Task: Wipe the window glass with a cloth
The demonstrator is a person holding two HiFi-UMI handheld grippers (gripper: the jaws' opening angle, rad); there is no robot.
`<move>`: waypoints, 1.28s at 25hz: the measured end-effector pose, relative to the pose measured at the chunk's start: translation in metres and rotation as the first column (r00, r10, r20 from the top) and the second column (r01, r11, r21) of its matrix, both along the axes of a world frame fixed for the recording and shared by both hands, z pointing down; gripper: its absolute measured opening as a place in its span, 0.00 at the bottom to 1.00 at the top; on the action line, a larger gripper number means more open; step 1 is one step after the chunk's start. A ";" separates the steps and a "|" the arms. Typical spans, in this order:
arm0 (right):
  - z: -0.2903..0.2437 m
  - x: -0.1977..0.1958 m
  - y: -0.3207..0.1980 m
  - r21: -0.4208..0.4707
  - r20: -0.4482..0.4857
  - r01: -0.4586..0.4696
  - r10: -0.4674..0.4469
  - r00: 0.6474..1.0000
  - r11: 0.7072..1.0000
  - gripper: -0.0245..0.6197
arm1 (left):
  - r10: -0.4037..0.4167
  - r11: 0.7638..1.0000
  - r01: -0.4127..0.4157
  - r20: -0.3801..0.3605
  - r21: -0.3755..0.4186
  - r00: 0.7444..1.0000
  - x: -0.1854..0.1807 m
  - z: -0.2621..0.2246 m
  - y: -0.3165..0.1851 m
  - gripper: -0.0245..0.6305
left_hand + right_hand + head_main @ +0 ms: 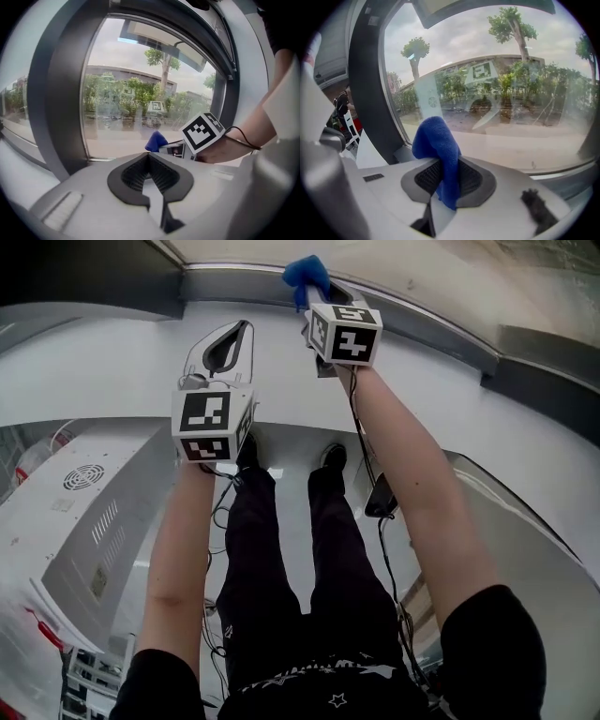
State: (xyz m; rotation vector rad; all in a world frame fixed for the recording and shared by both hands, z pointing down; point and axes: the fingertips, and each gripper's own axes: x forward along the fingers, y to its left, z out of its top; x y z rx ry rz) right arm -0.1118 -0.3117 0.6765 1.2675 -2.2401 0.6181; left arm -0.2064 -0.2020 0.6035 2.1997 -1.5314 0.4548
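A person stands at a large window, arms stretched forward, with a two-jaw gripper in each hand. Seen from the head view, dark trousers [281, 596] and black shoes show far below, and both forearms reach toward the white wall [112, 362] under the window.

The right gripper [447, 165] clamps a soft, bright blue cloth [436, 138] between its ribbed black pads. A rounded fold of the cloth stands up above the jaws and a short tail hangs below them. The cloth is held up in front of the lower part of the clear window glass [511, 93], close to the wide dark grey window frame [365, 93]. Whether the cloth touches the glass cannot be told.

The left gripper [149, 157] is held just beside the right one, a little lower and farther from the glass. Its jaws are pressed together with nothing between them.

Through the glass, green trees and a low building show under a cloudy sky. To the person's left sits a white cabinet with a round vent grille [84, 476].
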 end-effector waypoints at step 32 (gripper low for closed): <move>-0.021 0.508 0.016 0.013 0.042 -0.621 0.620 0.783 0.784 0.16 | 0.384 0.923 -0.385 0.052 0.006 0.922 0.376 -0.009 -0.029 0.05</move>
